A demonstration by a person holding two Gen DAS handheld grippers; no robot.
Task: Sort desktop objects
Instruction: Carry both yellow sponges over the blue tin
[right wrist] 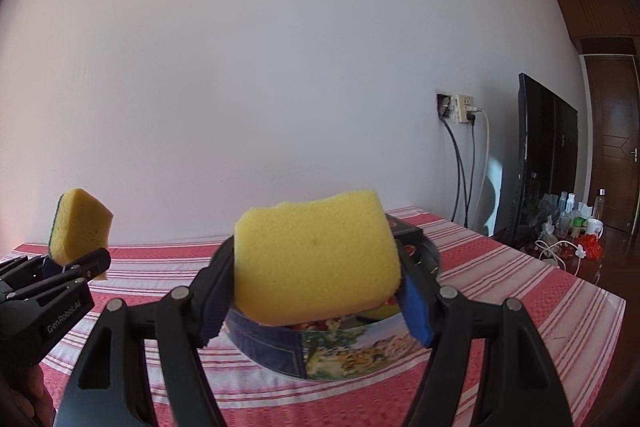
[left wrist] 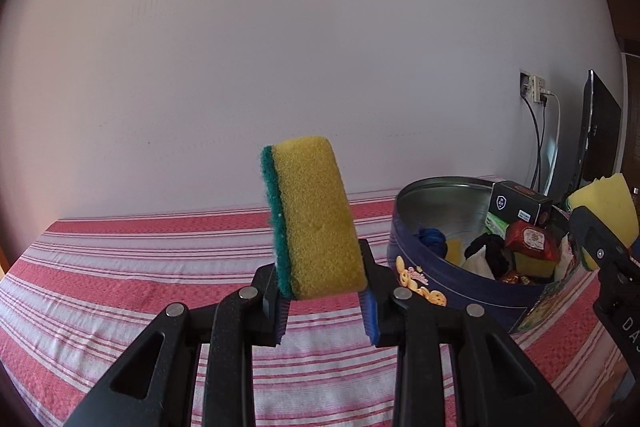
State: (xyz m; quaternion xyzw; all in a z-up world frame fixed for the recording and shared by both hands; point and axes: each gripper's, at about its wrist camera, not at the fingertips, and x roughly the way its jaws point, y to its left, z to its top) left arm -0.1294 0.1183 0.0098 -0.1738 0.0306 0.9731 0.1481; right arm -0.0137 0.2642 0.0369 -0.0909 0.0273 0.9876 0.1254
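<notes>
My left gripper (left wrist: pixel 324 301) is shut on a yellow sponge with a green scouring side (left wrist: pixel 314 223), held on edge above the striped cloth, left of the tin. In the right wrist view the same sponge (right wrist: pixel 80 227) and left gripper (right wrist: pixel 86 267) show at far left. My right gripper (right wrist: pixel 316 301) is shut on a wider yellow sponge (right wrist: pixel 316 259), held flat just over the round cookie tin (right wrist: pixel 344 347). The left wrist view catches that sponge (left wrist: pixel 604 211) at the right edge. The tin (left wrist: pixel 420 287) holds a black box, red packets, dark cloth and other items.
A red and white striped cloth (left wrist: pixel 120 267) covers the table against a white wall. A wall socket with cables (right wrist: pixel 460 111), a dark monitor (right wrist: pixel 548 155) and a cluttered side surface with bottles and a mug (right wrist: pixel 576 227) lie to the right.
</notes>
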